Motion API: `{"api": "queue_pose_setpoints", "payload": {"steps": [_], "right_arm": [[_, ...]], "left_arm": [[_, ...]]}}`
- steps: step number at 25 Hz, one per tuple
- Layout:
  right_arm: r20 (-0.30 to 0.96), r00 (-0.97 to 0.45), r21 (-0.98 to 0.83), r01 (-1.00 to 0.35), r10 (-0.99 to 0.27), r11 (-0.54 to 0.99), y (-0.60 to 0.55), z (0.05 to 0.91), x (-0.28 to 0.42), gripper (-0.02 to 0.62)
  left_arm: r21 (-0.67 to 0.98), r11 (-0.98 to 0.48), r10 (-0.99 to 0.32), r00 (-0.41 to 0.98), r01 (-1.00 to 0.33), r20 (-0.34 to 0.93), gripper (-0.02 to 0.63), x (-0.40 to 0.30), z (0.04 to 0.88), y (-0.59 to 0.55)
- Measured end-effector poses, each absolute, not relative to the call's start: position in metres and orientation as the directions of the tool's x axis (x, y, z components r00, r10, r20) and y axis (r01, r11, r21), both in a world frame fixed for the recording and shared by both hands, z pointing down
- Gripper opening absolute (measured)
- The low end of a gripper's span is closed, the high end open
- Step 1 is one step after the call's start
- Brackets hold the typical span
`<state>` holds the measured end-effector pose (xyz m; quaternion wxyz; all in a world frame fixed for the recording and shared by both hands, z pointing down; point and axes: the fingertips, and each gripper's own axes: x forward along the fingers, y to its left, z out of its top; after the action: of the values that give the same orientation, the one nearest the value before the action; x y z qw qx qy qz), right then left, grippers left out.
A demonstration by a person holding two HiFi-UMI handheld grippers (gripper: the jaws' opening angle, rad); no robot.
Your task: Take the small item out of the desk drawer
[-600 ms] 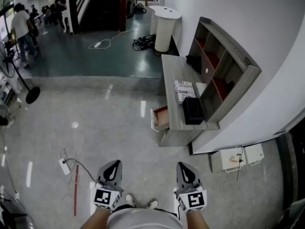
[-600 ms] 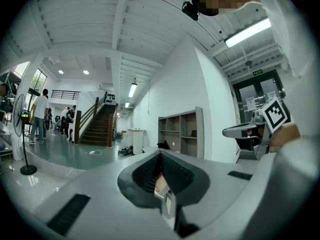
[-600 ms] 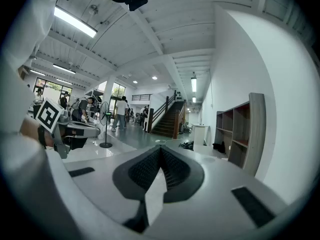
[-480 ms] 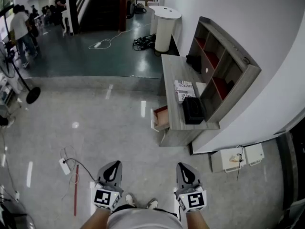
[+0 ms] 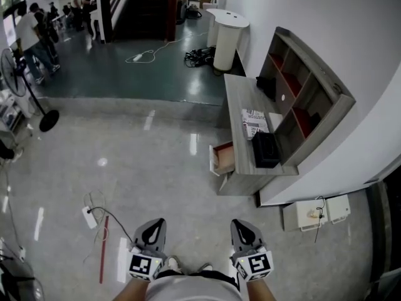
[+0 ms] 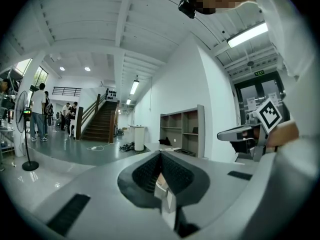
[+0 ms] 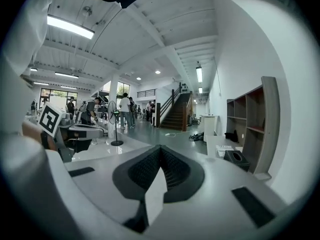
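- Your left tongs point(image 5: 152, 226) and right tongs point(image 5: 242, 226) are pressed together, empty;
- The open drawer point(image 5: 223, 158) lies at 12 o'clock, well apart; right tongs nearer; small item inside not discernible.

L tongs point(image 5: 153, 227) & R tongs point(image 5: 242, 228) low nr torso, well apart from desk point(image 5: 239, 94) w/ open drawer point(image 5: 223, 158).

Desk point(image 5: 241, 96) stands at 1 o'clock along the wall, w/ its drawer point(image 5: 223, 158) pulled out from the left side near the close end. On it: shelf unit point(image 5: 326, 121) at the back, paper point(image 5: 255, 123) in front, box point(image 5: 266, 149) just nearer. Round stand point(image 5: 230, 33) is beyond the desk, stairs point(image 5: 141, 5) at 11, fan point(image 5: 47, 120) at 10, floor cable point(image 5: 94, 215) at 9.
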<state>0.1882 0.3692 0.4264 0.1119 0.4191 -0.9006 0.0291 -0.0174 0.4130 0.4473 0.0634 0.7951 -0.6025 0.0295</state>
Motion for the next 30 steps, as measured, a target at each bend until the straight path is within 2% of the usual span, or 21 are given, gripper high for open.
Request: {"api": "queue_pose_setpoints", "payload": {"steps": [5,13,21,25,30], "right_arm": [[0.275,-0.608,0.03,-0.769,-0.745,0.639,0.368,0.444,0.156,0.024],[0.321,-0.573,0.041,-0.787,-0.754,0.616,0.333,0.463,0.15,0.024],[0.331,-0.568,-0.002,-0.799,-0.753,0.601,0.2,0.489,0.152,0.025],[0.336,-0.59,-0.035,-0.786,-0.734,0.617,0.122,0.481,0.153,0.025],[0.337,-0.61,0.035,-0.753,-0.717,0.657,0.044,0.486,0.153,0.025]], "left_arm": [[0.086,-0.261,-0.952,0.271,-0.962,0.144,0.018,-0.056,0.466,0.404],[0.085,-0.286,-0.949,0.295,-0.954,0.115,0.018,-0.073,0.469,0.354],[0.056,-0.32,-0.926,0.324,-0.946,0.193,0.018,-0.064,0.484,0.232],[0.013,-0.347,-0.921,0.344,-0.938,0.181,0.018,-0.05,0.46,0.149],[0.006,-0.344,-0.93,0.342,-0.939,0.134,0.018,-0.032,0.437,0.075]]}}
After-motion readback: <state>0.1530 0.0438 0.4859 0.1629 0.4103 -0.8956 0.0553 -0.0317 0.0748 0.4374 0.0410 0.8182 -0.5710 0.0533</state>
